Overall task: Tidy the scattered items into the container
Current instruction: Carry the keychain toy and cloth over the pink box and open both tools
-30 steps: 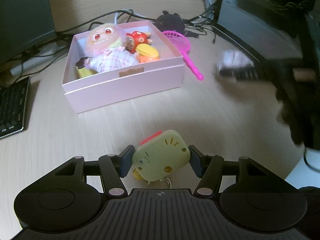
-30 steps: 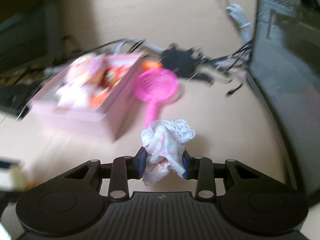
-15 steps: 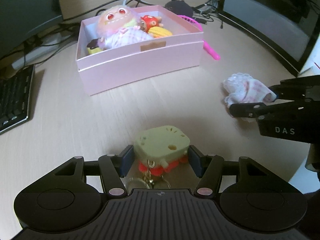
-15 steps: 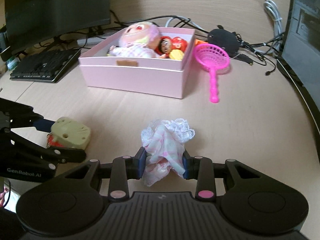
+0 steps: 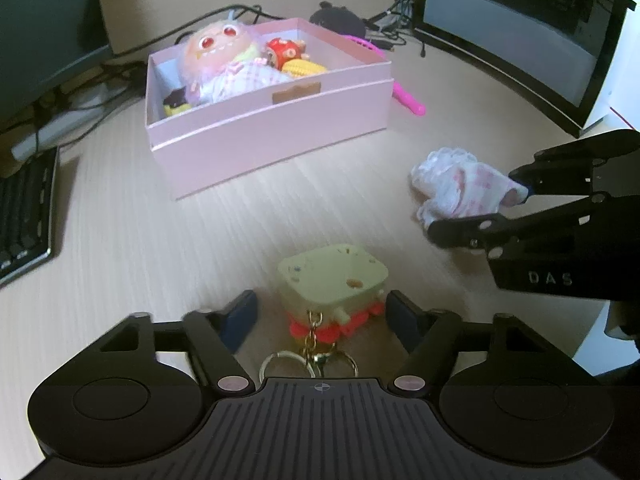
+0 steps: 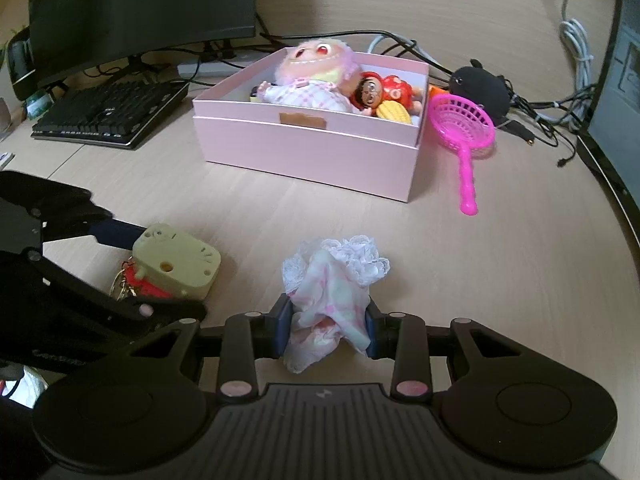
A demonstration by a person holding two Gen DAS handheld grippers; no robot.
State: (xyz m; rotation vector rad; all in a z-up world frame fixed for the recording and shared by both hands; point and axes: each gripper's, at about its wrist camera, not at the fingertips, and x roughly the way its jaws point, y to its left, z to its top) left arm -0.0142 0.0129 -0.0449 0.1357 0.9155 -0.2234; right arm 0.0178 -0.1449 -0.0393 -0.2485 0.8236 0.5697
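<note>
A pale green toy (image 5: 332, 276) with a red base and key rings stands on the table between the fingers of my left gripper (image 5: 320, 314). The jaws are closing, and a gap still shows beside the left pad. My right gripper (image 6: 326, 324) is shut on a pink-and-white frilly cloth (image 6: 332, 280), held just above the table to the right of the green toy (image 6: 176, 264). The pink box (image 5: 272, 136) stands farther back, open, with a plush doll (image 6: 316, 76), a red figure (image 6: 384, 92) and a yellow piece inside.
A pink toy sieve (image 6: 460, 124) and a black plush (image 6: 480, 84) lie right of the box (image 6: 304, 152) among cables. A keyboard (image 6: 112, 112) and a dark monitor (image 6: 140, 8) are at the left, another screen (image 5: 520, 32) at the right.
The left gripper held the green toy a second ago; the toy now stands on the table with the pads apart from it. The right gripper carried the cloth in beside it.
</note>
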